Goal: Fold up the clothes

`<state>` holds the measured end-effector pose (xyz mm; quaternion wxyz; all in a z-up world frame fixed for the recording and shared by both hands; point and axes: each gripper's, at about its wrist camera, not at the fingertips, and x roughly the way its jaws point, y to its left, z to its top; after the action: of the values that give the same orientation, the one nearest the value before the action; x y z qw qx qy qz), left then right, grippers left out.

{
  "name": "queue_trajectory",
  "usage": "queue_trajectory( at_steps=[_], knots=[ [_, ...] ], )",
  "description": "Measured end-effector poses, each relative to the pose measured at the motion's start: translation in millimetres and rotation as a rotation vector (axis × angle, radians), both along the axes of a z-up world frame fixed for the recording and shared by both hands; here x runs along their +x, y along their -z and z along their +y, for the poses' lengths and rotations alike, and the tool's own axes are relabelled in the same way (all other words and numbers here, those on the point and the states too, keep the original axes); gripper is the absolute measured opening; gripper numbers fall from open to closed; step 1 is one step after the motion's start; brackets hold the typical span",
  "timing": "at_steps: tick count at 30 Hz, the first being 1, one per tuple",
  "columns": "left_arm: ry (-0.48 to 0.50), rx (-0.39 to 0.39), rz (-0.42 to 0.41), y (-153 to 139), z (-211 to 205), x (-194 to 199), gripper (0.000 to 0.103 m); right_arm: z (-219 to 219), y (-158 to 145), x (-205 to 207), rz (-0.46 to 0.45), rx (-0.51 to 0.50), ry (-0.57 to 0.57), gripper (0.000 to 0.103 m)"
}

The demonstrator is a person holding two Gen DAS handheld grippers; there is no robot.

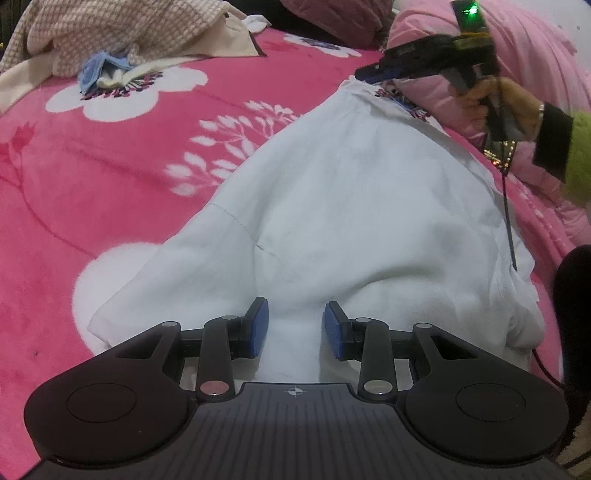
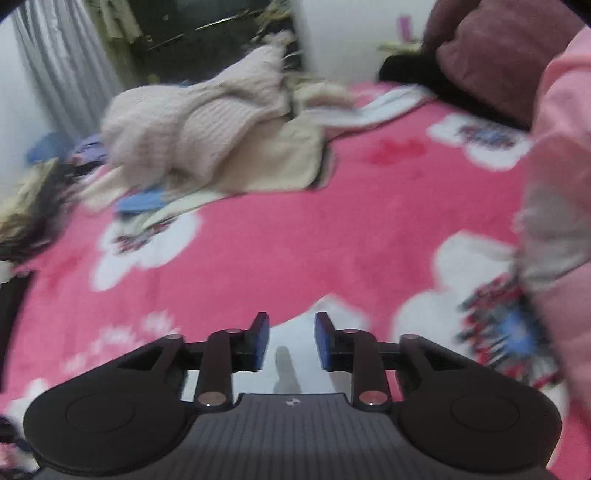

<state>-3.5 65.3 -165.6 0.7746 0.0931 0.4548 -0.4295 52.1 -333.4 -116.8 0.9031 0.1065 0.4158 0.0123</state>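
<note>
Where the left wrist view looks down along its own fingers, the white garment (image 1: 332, 206) lies spread on the pink floral blanket (image 1: 92, 177), which serves as the landmark here. The left gripper (image 1: 295, 328) hangs over the near edge of the garment with its blue pads partly apart; white cloth shows in the gap, but whether the pads press on it cannot be told. At the far corner of the garment, the right gripper (image 1: 369, 75) is held by a hand (image 1: 495, 103) in a black cuff and green sleeve, its tip just above the cloth; its jaw state cannot be told from this angle. A pile of beige knitwear (image 1: 122, 33) sits at the blanket's far edge, well apart from the garment, and a pink quilt (image 1: 524, 55) lies along the blanket's right side.

In the right wrist view, which is blurred, the right gripper (image 2: 291, 341) stands partly open above a white edge of the garment (image 2: 295, 332), with nothing seen clamped between the pads. The knitwear pile (image 2: 207, 125) lies at the blanket's (image 2: 332, 221) far side
</note>
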Motion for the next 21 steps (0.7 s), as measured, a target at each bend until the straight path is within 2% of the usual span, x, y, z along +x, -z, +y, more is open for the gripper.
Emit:
queue_trajectory(
  at_steps=[1, 3, 7, 8, 11, 14, 16, 20, 21],
  knots=[
    [0.001, 0.000, 0.003, 0, 0, 1, 0.034, 1, 3, -1, 0.022, -0.003, -0.001, 0.040],
    [-0.005, 0.002, 0.011, -3, 3, 2, 0.034, -8, 18, 0, 0.100, -0.177, 0.115, 0.039],
    [-0.070, -0.031, -0.003, -27, 31, 1, 0.035, -54, -23, -55, -0.037, -0.190, 0.426, 0.039],
    [-0.093, -0.045, -0.006, -36, 43, 1, 0.037, -64, -34, -69, -0.074, -0.193, 0.495, 0.039],
    [-0.187, -0.069, -0.011, -58, 79, 6, 0.042, -61, -89, -134, -0.232, -0.211, 0.513, 0.039],
    [-0.306, -0.063, -0.013, -70, 108, 15, 0.042, -41, -139, -196, -0.362, -0.231, 0.463, 0.039],
    [-0.360, -0.085, 0.001, -76, 121, 22, 0.042, -23, -163, -228, -0.429, -0.198, 0.347, 0.041],
    [-0.380, -0.139, 0.050, -76, 121, 33, 0.047, 13, -209, -290, -0.553, -0.130, 0.111, 0.043],
    [-0.364, -0.135, 0.062, -73, 116, 36, 0.051, 23, -211, -293, -0.549, -0.108, 0.048, 0.043]
  ],
)
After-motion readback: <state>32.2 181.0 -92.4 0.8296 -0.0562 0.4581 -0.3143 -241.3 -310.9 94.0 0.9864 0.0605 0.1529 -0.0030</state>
